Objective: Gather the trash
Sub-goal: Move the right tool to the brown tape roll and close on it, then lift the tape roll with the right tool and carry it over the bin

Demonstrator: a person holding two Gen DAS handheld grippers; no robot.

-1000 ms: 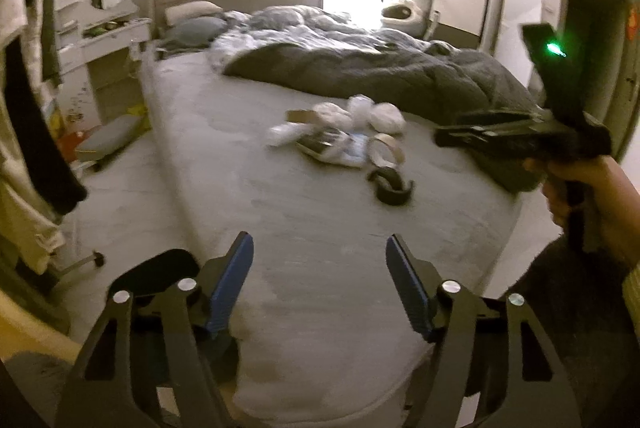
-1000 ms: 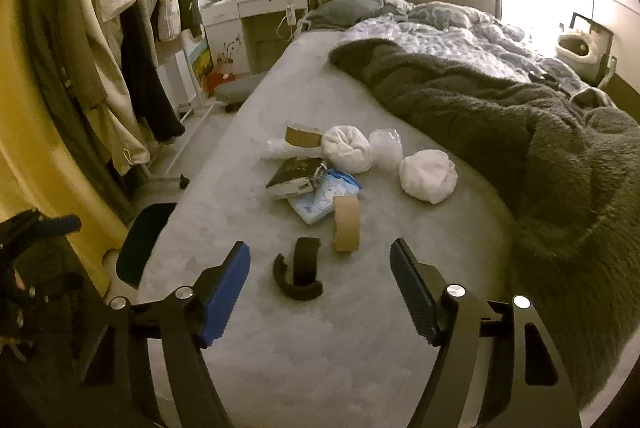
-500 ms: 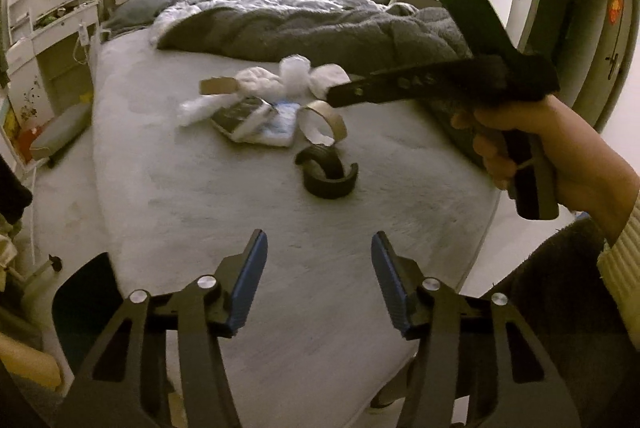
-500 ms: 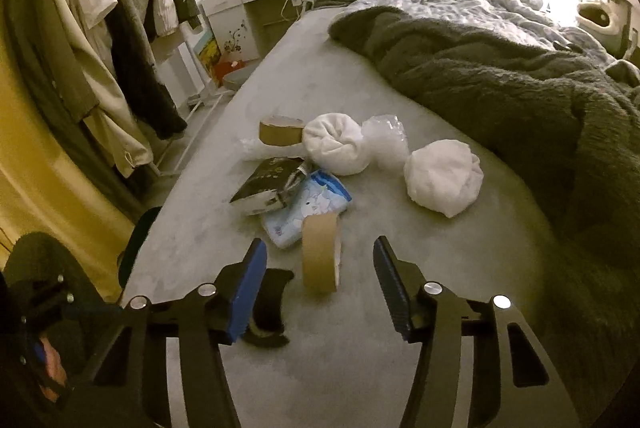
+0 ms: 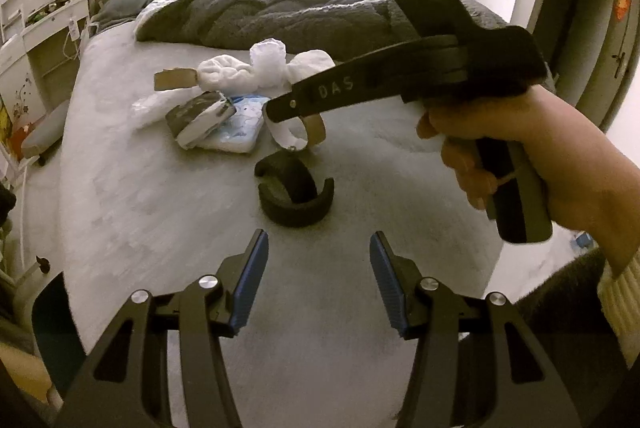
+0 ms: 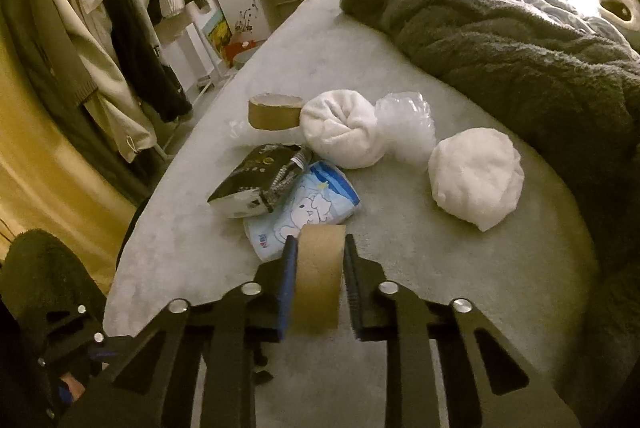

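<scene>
My right gripper (image 6: 316, 270) has just closed, now clamping the cardboard tape ring (image 6: 318, 276); left gripper (image 5: 318, 278) hovering apart, seemingly above the black ring (image 5: 296, 194).

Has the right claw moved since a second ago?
Yes. The right claw came forward over the bed, past the black ring, its jaws just closing onto the brown tape roll.
</scene>
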